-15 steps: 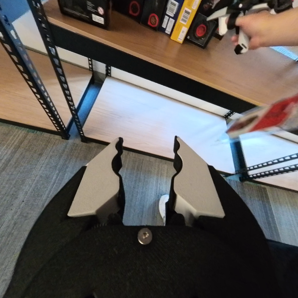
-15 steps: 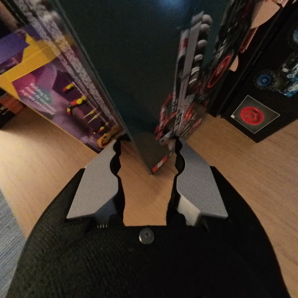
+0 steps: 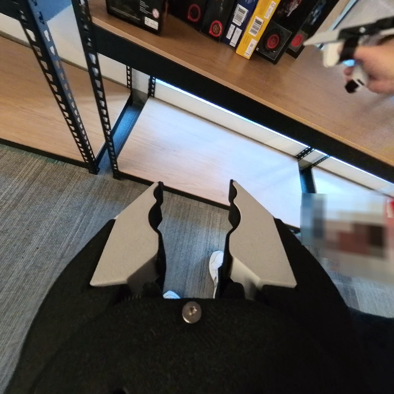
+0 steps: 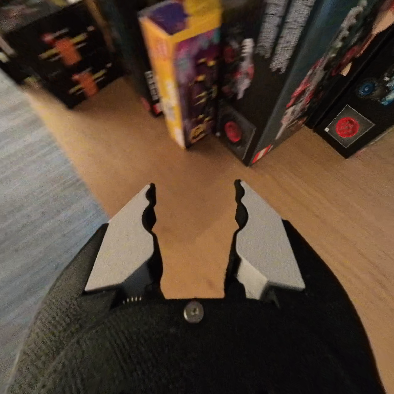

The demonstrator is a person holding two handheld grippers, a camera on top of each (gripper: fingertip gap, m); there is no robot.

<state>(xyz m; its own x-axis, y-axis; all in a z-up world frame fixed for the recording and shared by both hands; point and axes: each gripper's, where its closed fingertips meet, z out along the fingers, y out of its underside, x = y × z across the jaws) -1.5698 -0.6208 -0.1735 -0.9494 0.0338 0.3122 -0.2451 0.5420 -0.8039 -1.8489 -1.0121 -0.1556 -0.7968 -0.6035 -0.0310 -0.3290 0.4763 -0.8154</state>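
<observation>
Right hand-held gripper (image 4: 195, 185) is held spread wide and empty over the wooden shelf (image 4: 298, 202); upright boxes, long axes vertical, are seen at twelve o'clock. The dark box (image 4: 283, 100), earlier between its fingers, now stands clear. Left hand-held gripper (image 3: 195, 187) is spread wide, empty, above grey carpet (image 3: 53, 213).

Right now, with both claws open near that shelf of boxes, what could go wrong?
1. The right claw hangs empty close to the tall dark box; a forward nudge could tip it into the yellow box.
2. The right wrist view is blurred, so aim may be off.
3. The left claw hangs over a white shoe near the shelf frame; it could catch either.
</observation>
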